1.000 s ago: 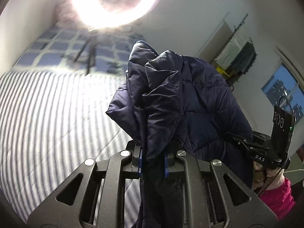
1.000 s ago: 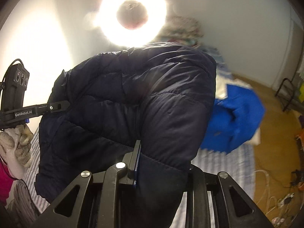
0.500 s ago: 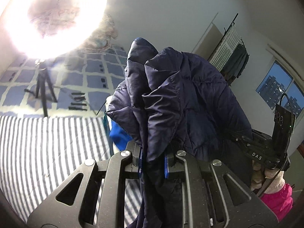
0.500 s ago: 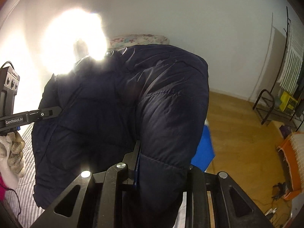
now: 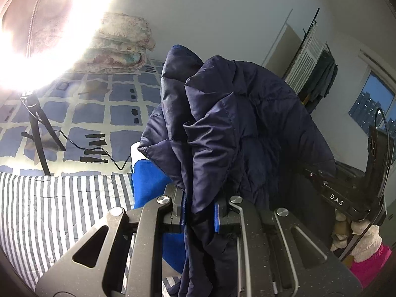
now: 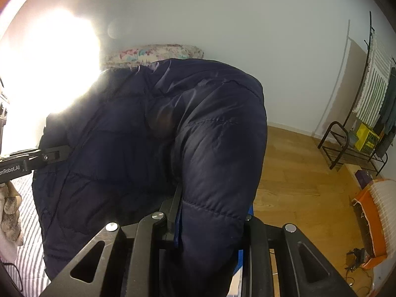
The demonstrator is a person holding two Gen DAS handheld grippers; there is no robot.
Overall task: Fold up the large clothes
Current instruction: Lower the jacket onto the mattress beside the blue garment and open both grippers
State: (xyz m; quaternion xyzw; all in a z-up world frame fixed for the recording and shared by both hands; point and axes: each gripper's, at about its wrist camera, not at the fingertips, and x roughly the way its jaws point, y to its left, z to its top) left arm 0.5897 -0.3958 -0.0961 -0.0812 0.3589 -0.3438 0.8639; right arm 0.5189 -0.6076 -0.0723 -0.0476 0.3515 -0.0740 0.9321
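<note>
A dark navy puffer jacket (image 5: pixel 242 128) hangs in the air between both grippers above the bed. My left gripper (image 5: pixel 199 214) is shut on a bunched edge of the jacket. My right gripper (image 6: pixel 210 219) is shut on a thick padded fold of the same jacket (image 6: pixel 173 133), which fills the middle of the right wrist view. The right gripper also shows at the right of the left wrist view (image 5: pixel 346 190), and the left gripper at the left edge of the right wrist view (image 6: pixel 32 159).
A striped bed sheet (image 5: pixel 49 198) lies below, with a bright blue garment (image 5: pixel 151 180) on it. A ring light on a tripod (image 5: pixel 37 128) glares at the left. Folded quilts (image 5: pixel 118 49) lie by the wall. A drying rack (image 6: pixel 371 86) and wooden floor (image 6: pixel 297 173) are to the right.
Both views have swung: the ring light moved to the left of the frames, and the quilts, floor and drying rack came into view. Both grippers kept hold of the jacket.
</note>
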